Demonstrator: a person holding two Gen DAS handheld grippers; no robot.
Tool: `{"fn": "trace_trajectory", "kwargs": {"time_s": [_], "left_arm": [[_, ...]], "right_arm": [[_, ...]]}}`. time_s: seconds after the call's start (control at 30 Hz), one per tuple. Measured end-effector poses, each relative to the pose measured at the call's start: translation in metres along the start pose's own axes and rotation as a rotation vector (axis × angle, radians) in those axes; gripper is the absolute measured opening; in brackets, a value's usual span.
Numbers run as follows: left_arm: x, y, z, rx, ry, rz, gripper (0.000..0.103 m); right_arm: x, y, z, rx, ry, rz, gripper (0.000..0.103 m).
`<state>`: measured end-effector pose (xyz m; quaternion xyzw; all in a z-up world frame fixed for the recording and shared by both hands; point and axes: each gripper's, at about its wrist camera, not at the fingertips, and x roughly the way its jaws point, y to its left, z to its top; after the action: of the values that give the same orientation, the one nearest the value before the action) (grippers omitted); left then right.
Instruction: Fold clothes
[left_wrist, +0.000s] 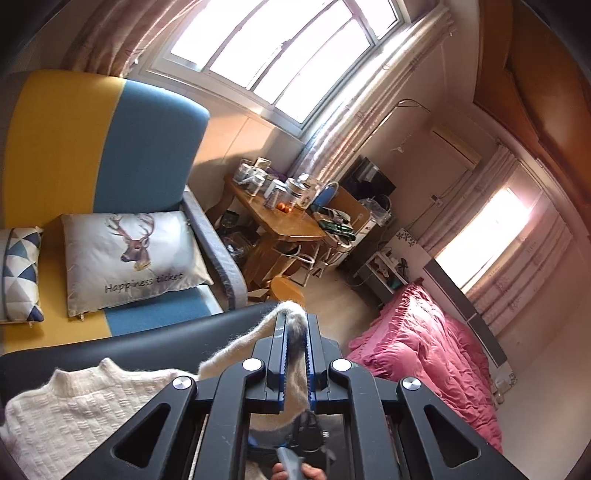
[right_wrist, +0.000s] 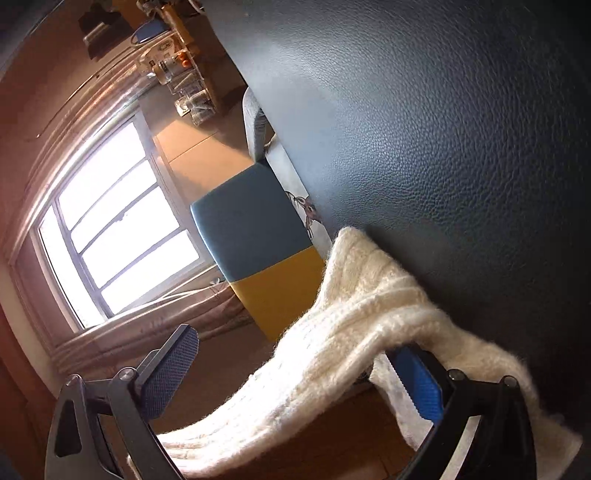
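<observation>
The cream knit sweater lay partly spread on the dark leather-textured bench, its high collar toward the sofa, while one fuzzy edge of it rose off the surface into the left gripper, whose jaws were clenched on that strip of knit so that the wool ran back between the blue pads toward the handle. In the right wrist view the same sweater draped from the bench edge across the right gripper, whose jaws stood wide apart and gripped nothing; the knit merely hung over the right-hand blue pad. The step looked like a lift of an edge or sleeve to carry it over the body for a fold. To do it well, the left grip would need to stay firm on the loose, stretchy knit, and the right jaws should close on a matching edge before any pull, so that the fold line came straight rather than skewed; a one-sided pull would likely drag the whole garment along the smooth bench. The left gripper pointed up and forward toward the window; the right one was rolled steeply sideways, its view tilted, low beside the bench edge.
</observation>
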<state>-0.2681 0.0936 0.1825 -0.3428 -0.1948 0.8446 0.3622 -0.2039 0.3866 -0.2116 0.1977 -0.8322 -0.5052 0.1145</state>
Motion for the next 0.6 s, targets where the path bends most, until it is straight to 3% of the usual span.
{"fn": "trace_trajectory", "kwargs": {"time_s": [0.23,0.53,0.6], "left_arm": [[-0.023,0.093,-0.028,-0.075,0.056,0.171,0.007],[-0.029,0.234,-0.118,-0.256,0.201,0.405,0.007],[-0.026,0.260,-0.140,-0.312,0.236,0.428,0.007]], "right_arm": [[-0.006,0.002,0.002,-0.085,0.031,-0.069,0.103],[0.011,0.018,-0.023,-0.336,0.131,-0.219,0.103],[0.015,0.019,-0.029,-0.378,0.146,-0.253,0.103]]}}
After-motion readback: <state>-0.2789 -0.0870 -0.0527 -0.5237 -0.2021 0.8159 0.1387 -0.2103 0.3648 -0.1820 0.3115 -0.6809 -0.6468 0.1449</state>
